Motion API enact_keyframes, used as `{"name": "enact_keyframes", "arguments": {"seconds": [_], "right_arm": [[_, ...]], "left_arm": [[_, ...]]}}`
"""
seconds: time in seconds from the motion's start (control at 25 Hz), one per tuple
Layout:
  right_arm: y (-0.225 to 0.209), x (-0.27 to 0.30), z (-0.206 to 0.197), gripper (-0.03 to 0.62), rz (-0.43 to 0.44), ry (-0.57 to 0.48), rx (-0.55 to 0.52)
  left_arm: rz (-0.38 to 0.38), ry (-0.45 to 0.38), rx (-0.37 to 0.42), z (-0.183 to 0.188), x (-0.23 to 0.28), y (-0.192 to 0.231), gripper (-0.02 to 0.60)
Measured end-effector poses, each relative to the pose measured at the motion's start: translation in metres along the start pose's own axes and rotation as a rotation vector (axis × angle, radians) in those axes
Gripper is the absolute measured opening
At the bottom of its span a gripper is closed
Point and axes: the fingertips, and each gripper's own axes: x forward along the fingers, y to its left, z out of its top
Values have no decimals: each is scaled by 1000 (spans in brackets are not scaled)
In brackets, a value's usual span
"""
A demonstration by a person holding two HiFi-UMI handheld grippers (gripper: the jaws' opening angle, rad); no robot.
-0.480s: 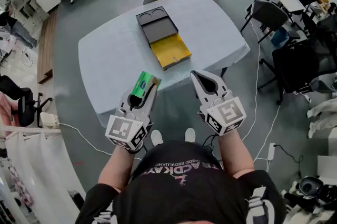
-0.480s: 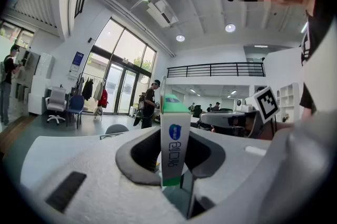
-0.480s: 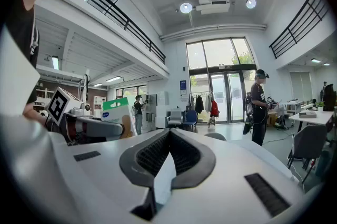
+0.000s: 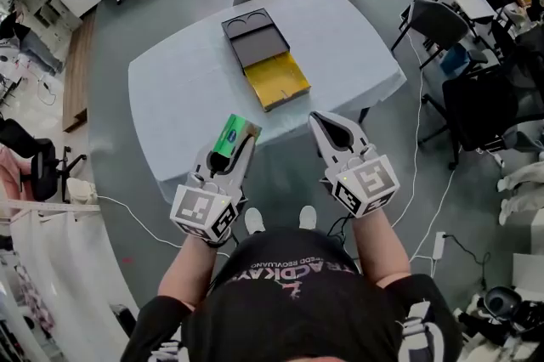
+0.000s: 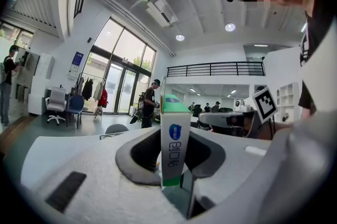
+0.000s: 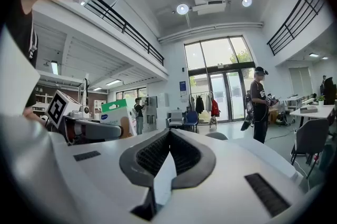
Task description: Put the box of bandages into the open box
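One box of bandages (image 4: 232, 133), green-topped with a white, blue-marked side, stands clamped between the left gripper's (image 4: 229, 149) jaws. Right gripper (image 4: 323, 124) alongside: jaws together, empty. Open box (image 4: 276, 82) lies ahead. Positions unchanged from earlier.

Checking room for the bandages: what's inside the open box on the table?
The open box shows only its bare yellow lining, nothing lying in it. Anything under that lining is covered.

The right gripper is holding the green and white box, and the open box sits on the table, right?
No: the left gripper holds the green and white box, as the left gripper view shows. The open box does sit on the table.
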Motion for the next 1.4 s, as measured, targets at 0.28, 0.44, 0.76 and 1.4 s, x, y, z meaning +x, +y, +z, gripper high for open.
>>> {"name": "enact_keyframes", "arguments": {"seconds": [0.28,0.44,0.76,1.4], "right_arm": [[-9,-3,-3,9,16,1,10],[-16,-8,-2,9,48,-2,2],[-55,-26,-10,9,96,-3,-4],[-88,-42,2,9,170,-27,11]], "left_arm": [[12,0,-4,-1,4,-7,103],[28,4,-7,-4,10,-17,103],[74,8,-9,-16,41,-49,101],[146,9,-1,-9,61,-90,102]]}}
